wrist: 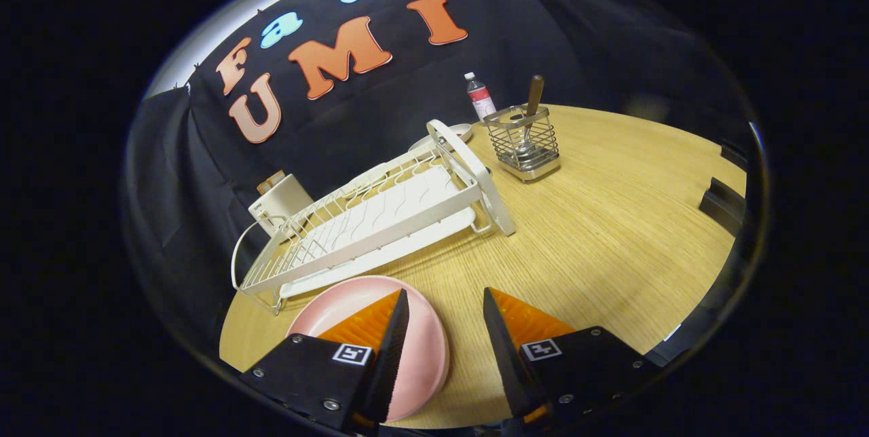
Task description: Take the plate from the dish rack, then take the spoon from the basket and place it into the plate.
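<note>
Now, from left to right, the pink plate [353,315] lies on the counter [611,220] before the empty dish rack [380,216], the tool [441,308] is released, and it should approach the spoon [531,111] handle from above the basket [526,142]

You are looking across a round table [611,220] of pale wood grain, evenly lit. Behind it hangs the booth's black cloth wall [543,36], falling in soft folds. Above the cloth's upper edge you see a strip of bright, pale surface [224,23]. At the table's far right rim sit two dark blocks [723,199], too shadowed to make out.
</note>
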Demonstrator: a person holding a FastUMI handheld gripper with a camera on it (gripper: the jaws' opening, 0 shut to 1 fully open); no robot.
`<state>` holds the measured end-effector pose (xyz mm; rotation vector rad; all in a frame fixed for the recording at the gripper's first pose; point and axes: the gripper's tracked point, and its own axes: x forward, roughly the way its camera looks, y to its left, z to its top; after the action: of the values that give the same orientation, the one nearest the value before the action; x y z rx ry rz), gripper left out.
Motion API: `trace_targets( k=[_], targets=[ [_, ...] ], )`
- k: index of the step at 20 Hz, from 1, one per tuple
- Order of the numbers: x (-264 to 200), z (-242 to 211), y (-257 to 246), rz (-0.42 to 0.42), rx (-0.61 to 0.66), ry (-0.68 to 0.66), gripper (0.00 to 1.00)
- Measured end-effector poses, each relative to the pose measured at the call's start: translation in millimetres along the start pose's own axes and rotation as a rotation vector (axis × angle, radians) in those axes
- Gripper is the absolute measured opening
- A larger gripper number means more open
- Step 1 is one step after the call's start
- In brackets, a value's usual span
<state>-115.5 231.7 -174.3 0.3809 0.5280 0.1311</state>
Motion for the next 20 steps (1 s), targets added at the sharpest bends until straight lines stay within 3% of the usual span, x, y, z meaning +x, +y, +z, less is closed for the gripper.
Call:
trace_targets(
  k=[5, 7, 12, 20],
  targets=[
    [0.4, 25.1, -16.8, -0.057, -0.140, -0.050, 0.93],
    [-0.4, 40.0, -25.6, -0.087, -0.212, -0.082, 0.97],
    [-0.1, 93.2, -56.9, -0.203, -0.431, -0.201, 0.98],
    [19.1, 168.8, -97.4, -0.258, -0.446, -0.323, 1.00]
  ],
)
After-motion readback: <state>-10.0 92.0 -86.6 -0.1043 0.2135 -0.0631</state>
